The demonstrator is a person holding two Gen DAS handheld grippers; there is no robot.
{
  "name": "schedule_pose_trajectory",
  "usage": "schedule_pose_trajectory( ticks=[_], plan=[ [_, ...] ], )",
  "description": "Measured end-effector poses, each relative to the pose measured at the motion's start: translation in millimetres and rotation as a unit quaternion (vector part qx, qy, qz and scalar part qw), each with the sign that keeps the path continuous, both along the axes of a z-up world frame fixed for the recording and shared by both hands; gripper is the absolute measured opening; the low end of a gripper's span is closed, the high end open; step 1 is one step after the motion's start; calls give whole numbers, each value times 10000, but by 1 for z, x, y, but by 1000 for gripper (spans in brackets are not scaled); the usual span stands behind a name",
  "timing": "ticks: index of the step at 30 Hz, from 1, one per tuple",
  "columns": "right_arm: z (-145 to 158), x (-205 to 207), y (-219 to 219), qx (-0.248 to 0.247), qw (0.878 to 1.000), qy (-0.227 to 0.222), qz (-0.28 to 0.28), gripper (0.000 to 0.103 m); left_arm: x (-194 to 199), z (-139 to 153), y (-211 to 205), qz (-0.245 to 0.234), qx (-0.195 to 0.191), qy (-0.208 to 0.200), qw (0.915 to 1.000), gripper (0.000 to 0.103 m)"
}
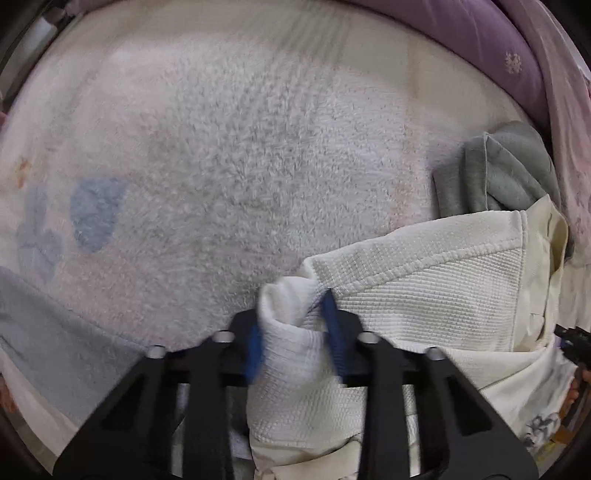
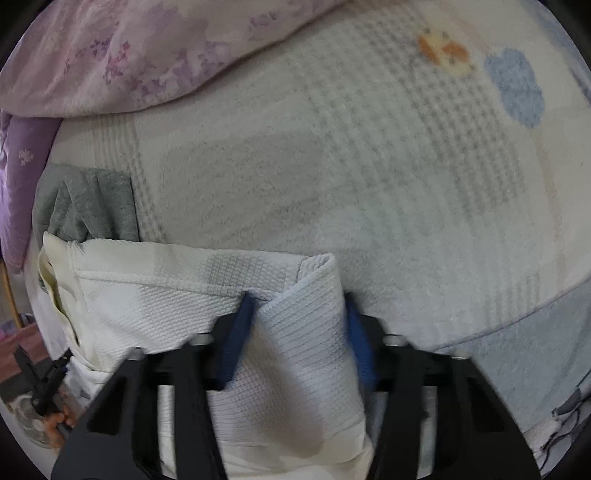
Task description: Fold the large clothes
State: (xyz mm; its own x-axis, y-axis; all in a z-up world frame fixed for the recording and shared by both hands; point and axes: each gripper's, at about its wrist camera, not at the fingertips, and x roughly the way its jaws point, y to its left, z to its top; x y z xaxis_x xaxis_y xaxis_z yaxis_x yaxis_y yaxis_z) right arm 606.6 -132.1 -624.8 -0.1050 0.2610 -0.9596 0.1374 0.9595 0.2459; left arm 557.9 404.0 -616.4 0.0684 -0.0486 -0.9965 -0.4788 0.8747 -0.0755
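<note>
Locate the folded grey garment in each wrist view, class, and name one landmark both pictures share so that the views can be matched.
Left wrist view: the grey garment lies at the right edge, just above the white waffle-weave cloth.
Right wrist view: the grey garment lies at the left edge, again just above the white waffle-weave cloth.
Shared landmark: the blue patch on the fleecy blanket, at the left in the left wrist view and at the upper right in the right wrist view.

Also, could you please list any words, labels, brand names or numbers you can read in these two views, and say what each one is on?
None: no readable text in either view.
The fleecy blanket carries only coloured patches, the purple bedding only a flower motif, and the white waffle garment shows no label.
</note>
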Motion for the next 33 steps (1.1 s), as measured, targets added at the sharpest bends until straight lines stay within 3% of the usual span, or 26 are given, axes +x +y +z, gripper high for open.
schedule_pose_trajectory(
  ticks=[4,11,16,19,24,29,33],
  plan=[
    [27,-15,7,-65,9979,-626,158,11,-7,19,-7,72,129,-403,9991,11],
    [112,-80,-15,625,9775,-1999,-251,9,-46,87,-22,234,9,-1377,9902,10],
    [170,-133,-27,1147,9575,-2627,-314,8,-92,125,-44,159,287,-1715,9846,10],
    [193,-167,-32,1299,9526,-2726,-358,8,-133,146,-43,383,75,-1910,9808,10],
    [215,-240,-61,1338,9535,-2670,-398,8,-211,170,-47,471,103,-1940,9798,10],
    [204,-310,-96,1111,9647,-2341,-472,8,-294,166,-49,463,23,-1506,9875,10],
    [182,-366,-113,588,9759,-2048,-477,8,-353,138,-55,549,-8,-925,9942,10]
  ],
)
